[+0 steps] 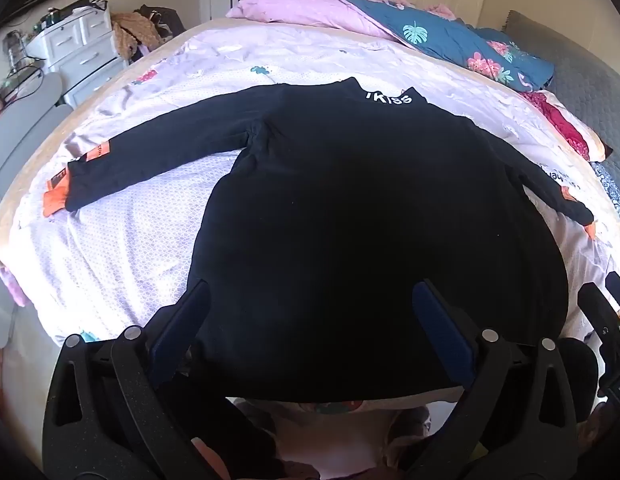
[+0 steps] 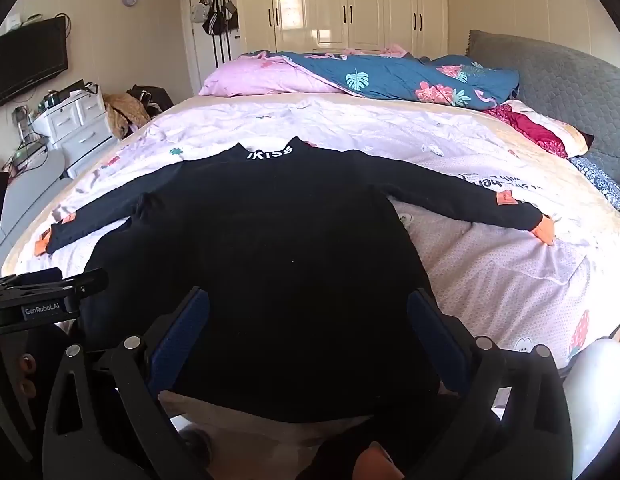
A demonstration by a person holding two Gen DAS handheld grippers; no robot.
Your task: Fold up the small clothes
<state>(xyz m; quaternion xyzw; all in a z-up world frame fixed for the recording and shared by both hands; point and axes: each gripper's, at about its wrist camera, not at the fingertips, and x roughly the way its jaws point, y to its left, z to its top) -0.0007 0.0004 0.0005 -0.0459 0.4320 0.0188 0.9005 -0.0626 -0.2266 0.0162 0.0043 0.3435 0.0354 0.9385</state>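
Observation:
A small black long-sleeved top (image 1: 350, 208) lies flat on the bed, collar far from me with white lettering, both sleeves spread out, orange cuffs at the ends. It also shows in the right wrist view (image 2: 270, 248). My left gripper (image 1: 310, 308) is open over the hem, its blue-padded fingers (image 1: 182, 328) wide apart and empty. My right gripper (image 2: 308, 312) is open over the hem too, further to the right, and empty. The left gripper's body shows at the left edge of the right wrist view (image 2: 42, 300).
The bed has a pale lilac printed sheet (image 2: 490, 272). A pink and blue floral duvet (image 2: 390, 76) is bunched at the far end, a grey headboard (image 2: 570, 92) on the right. White drawers (image 2: 74, 128) and a wardrobe (image 2: 350, 8) stand beyond.

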